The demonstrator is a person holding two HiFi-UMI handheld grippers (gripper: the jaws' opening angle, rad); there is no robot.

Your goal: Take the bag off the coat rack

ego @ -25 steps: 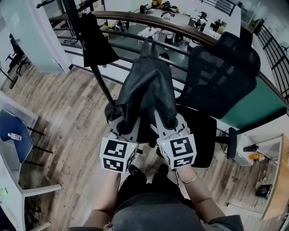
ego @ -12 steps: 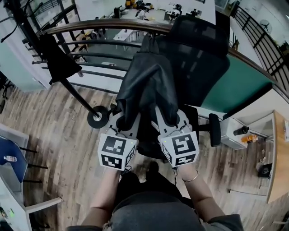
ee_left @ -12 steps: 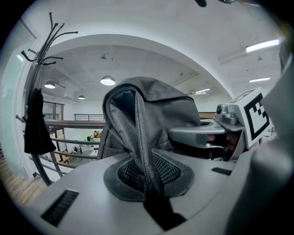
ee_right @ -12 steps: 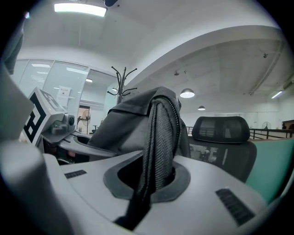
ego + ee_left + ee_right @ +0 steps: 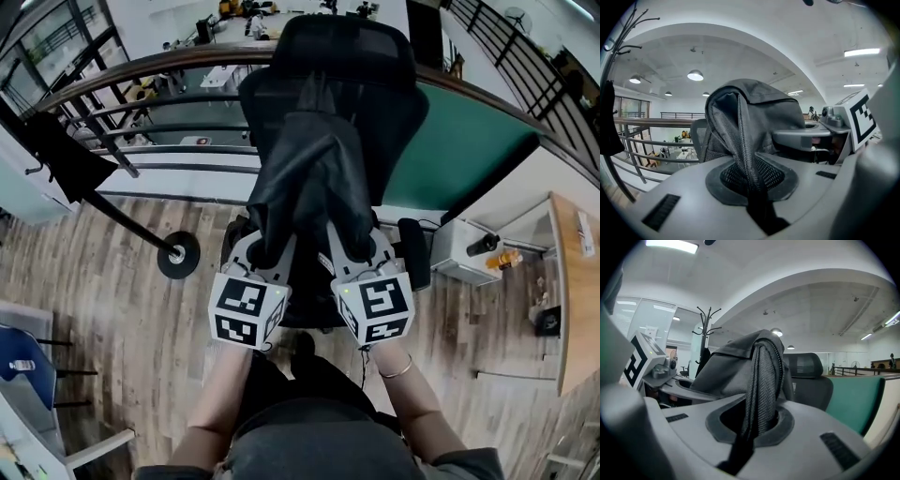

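My left gripper (image 5: 266,251) and right gripper (image 5: 352,249) are each pinched almost shut on a strap (image 5: 746,154) of the bag (image 5: 309,178). The bag hangs between them at 12 o'clock, well clear of the rack (image 5: 127,225) at 10. Beyond it stands a chair (image 5: 342,56). I judge the lift-off done. Next I should keep both grips firm and lower the bag somewhere steady, perhaps onto the chair.
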